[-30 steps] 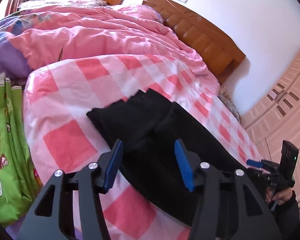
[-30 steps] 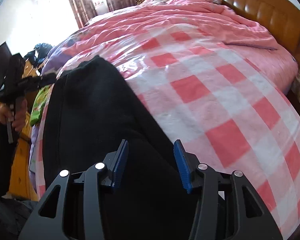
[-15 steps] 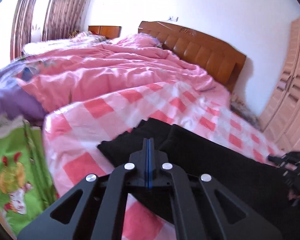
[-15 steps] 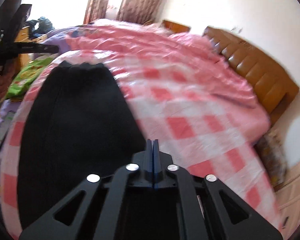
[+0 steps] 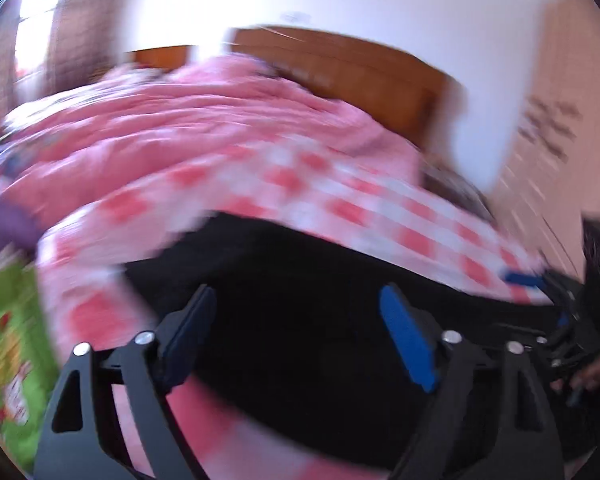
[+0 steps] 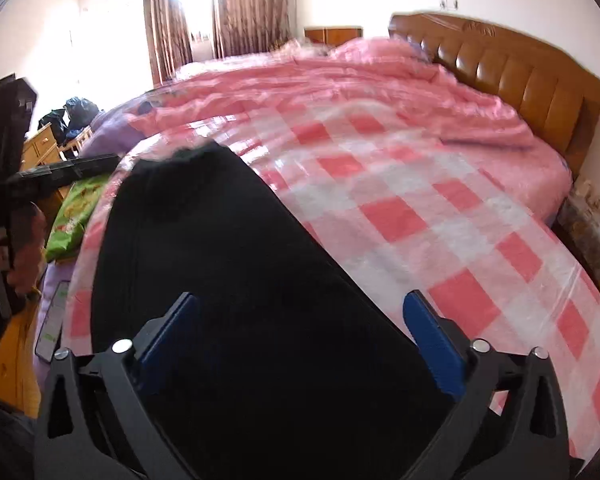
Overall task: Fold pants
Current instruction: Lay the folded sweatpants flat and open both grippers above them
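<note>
Black pants [image 6: 228, 280]: laid flat and lengthwise on the pink-and-white checked sheet [image 6: 420, 200] near the bed's near edge, one end lying toward the window side, the other running under the right camera; apparently doubled along the length, though blur and dark cloth hide the layers. Step in hand, by judgement: start of a fold, both tools poised over opposite ends, no cloth taken yet. Left hand-held gripper [image 5: 296, 336]: jaws opening, already wide, nothing between the blue pads, black cloth only beneath and beyond them. Right hand-held gripper [image 6: 300, 332]: jaws opening, near full spread, empty, hanging over the broad end of the pants. Next move, by judgement: descent onto a hem or waistband edge, pads closed on all layers together, then a lift and carry toward the other end; thin edge against soft bedding likely to need a low, shallow approach. Left wrist view: heavily smeared; shows the right tool and its holding hand [image 5: 592, 376] at far right, a pale wardrobe [image 5: 560, 100] and the wooden headboard [image 5: 360, 76]; absent from the other view, the wardrobe. Right wrist view: sharp; shows curtains [image 6: 240, 8], a crumpled pink quilt [image 6: 340, 80], a green printed cloth [image 6: 76, 216] off the bed's edge, a phone-like item [image 6: 52, 324], and the left tool seen side-on at the left rim.
</note>
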Demonstrator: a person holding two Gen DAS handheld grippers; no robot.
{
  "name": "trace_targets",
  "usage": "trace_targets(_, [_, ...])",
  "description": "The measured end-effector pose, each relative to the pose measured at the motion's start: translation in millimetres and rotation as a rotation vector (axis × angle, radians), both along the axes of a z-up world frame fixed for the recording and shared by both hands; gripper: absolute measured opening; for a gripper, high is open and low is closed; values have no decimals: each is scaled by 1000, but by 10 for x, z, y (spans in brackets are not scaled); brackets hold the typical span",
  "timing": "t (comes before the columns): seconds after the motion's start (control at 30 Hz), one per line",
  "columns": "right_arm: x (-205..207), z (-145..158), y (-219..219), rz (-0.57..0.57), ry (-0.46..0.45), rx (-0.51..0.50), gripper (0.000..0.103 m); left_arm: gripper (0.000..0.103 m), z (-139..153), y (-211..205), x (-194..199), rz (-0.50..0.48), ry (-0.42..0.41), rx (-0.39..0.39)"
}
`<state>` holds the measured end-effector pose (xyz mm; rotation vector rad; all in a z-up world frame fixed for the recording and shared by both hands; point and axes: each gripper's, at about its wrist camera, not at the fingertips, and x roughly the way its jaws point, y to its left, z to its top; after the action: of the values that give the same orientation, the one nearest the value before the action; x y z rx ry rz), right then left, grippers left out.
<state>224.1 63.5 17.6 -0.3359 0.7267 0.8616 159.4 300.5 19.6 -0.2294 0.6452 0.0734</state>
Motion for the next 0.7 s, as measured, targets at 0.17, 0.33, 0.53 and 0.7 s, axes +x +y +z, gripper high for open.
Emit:
trace_targets(0.17, [-123,-15,-202,-117,62,-22,90,90,-371,-537,585,-128,218,28])
trace_targets(0.33, [46,-238,-811,-307,46,-176,91,102,-683,-559,719,-94,272,82])
trace_targets(0.53, [173,-95,-1421,-435,174,40,96,101,-645,-540,753,-53,280,73])
trace_targets(0.7, [-309,-41,-1540,-377,190,82,97,101,-378,-559,343,-44,172,79])
